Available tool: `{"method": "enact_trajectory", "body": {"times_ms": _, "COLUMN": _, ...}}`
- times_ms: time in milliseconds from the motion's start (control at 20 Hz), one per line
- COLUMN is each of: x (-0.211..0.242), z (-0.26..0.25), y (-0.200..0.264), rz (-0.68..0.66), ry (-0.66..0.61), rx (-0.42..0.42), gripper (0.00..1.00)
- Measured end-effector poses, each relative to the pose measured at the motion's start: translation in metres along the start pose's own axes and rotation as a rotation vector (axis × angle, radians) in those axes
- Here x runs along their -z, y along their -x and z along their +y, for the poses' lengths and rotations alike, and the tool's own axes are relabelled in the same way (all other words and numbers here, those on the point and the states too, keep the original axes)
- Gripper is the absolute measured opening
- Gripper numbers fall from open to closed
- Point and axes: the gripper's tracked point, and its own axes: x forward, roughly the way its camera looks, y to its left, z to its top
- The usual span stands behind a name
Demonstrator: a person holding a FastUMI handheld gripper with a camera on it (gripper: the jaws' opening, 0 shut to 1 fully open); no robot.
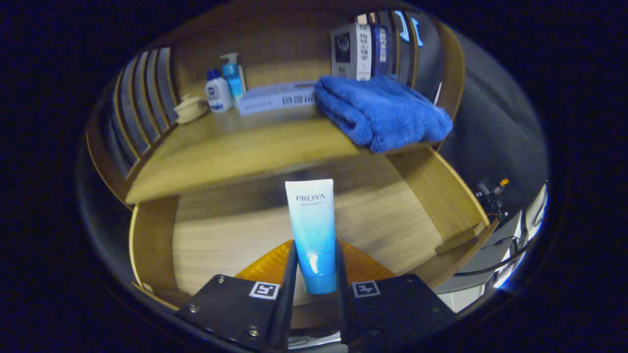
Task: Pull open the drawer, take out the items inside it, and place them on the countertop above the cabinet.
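A white and blue tube (313, 230) stands upright between my fingers, cap end down, and my gripper (315, 267) is shut on its lower part. It hangs over the pulled-out wooden drawer (225, 235). An orange ribbed thing (267, 264) lies in the drawer right behind the fingers, partly hidden by them. Beyond the tube is the wooden countertop (221, 152), just above the drawer's back.
On the countertop a folded blue towel (380, 113) lies at the right, overhanging the front edge. Behind it stands a box (355, 49). A flat lilac box (277, 98), two bottles (221, 90) and a small lidded pot (190, 108) sit at the back left.
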Motion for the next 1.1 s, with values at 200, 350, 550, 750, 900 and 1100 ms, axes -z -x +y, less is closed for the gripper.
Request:
{"method": "enact_trajectory", "body": {"times_ms": 200, "x": -0.053, "z": 0.01, "y": 0.032, "rz": -0.168, "ry": 0.02, "rx": -0.019, "gripper": 0.39}}
{"method": "enact_trajectory", "body": {"times_ms": 350, "x": -0.093, "z": 0.026, "y": 0.033, "rz": -0.27, "ry": 0.013, "rx": -0.075, "gripper": 0.39}}
{"method": "enact_trajectory", "body": {"times_ms": 550, "x": -0.13, "z": 0.041, "y": 0.013, "rz": -0.344, "ry": 0.032, "rx": -0.127, "gripper": 0.39}}
{"method": "enact_trajectory", "body": {"times_ms": 750, "x": -0.138, "z": 0.047, "y": -0.02, "rz": -0.312, "ry": 0.053, "rx": -0.152, "gripper": 0.39}}
{"method": "enact_trajectory", "body": {"times_ms": 900, "x": -0.135, "z": 0.055, "y": -0.042, "rz": -0.277, "ry": 0.041, "rx": -0.19, "gripper": 0.39}}
{"method": "enact_trajectory", "body": {"times_ms": 1100, "x": -0.13, "z": 0.056, "y": -0.056, "rz": -0.239, "ry": 0.039, "rx": -0.192, "gripper": 0.39}}
